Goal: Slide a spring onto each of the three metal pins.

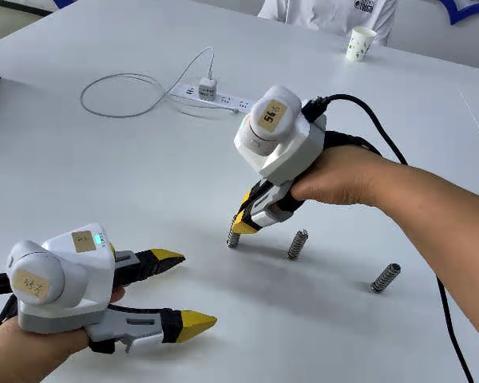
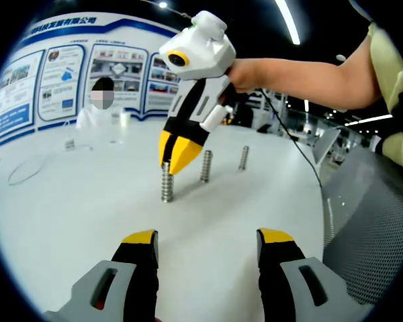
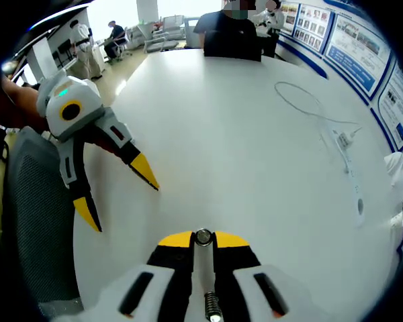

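Your right gripper point(image 1: 241, 227) has its black, yellow-tipped fingers closed together on the top of the first spring point(image 1: 233, 238). This is a grey metal coil that stands upright on the smooth white counter point(image 1: 144, 175), with its long axis vertical. The second spring point(image 1: 297, 244) and third spring point(image 1: 385, 277), coils of the same kind, stand apart in a row to its right, and your left gripper point(image 1: 190, 289) sits low near you with its fingers wide apart.
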Available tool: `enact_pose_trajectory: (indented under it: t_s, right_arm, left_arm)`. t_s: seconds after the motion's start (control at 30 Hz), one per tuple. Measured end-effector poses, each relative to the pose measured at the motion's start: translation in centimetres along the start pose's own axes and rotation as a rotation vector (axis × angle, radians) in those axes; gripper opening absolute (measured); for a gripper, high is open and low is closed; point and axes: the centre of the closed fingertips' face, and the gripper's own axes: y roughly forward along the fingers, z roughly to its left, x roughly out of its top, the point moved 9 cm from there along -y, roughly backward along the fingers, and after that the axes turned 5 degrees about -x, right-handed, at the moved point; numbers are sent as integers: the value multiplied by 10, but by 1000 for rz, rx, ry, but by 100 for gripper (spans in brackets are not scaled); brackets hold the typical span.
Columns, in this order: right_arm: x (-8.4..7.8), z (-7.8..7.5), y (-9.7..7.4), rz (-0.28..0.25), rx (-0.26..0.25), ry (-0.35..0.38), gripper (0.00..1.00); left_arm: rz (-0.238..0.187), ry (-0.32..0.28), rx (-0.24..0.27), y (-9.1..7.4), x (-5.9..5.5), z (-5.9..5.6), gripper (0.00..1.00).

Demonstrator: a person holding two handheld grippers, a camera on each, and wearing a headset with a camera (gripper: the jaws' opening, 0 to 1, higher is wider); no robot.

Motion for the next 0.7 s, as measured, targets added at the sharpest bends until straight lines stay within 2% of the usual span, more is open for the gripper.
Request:
enact_pose_trajectory:
  t_s: [0.7]
  right_arm:
    - [-3, 2, 4, -8, 1, 15, 12]
  left_arm:
    - [1, 0, 0, 0, 1, 0, 60]
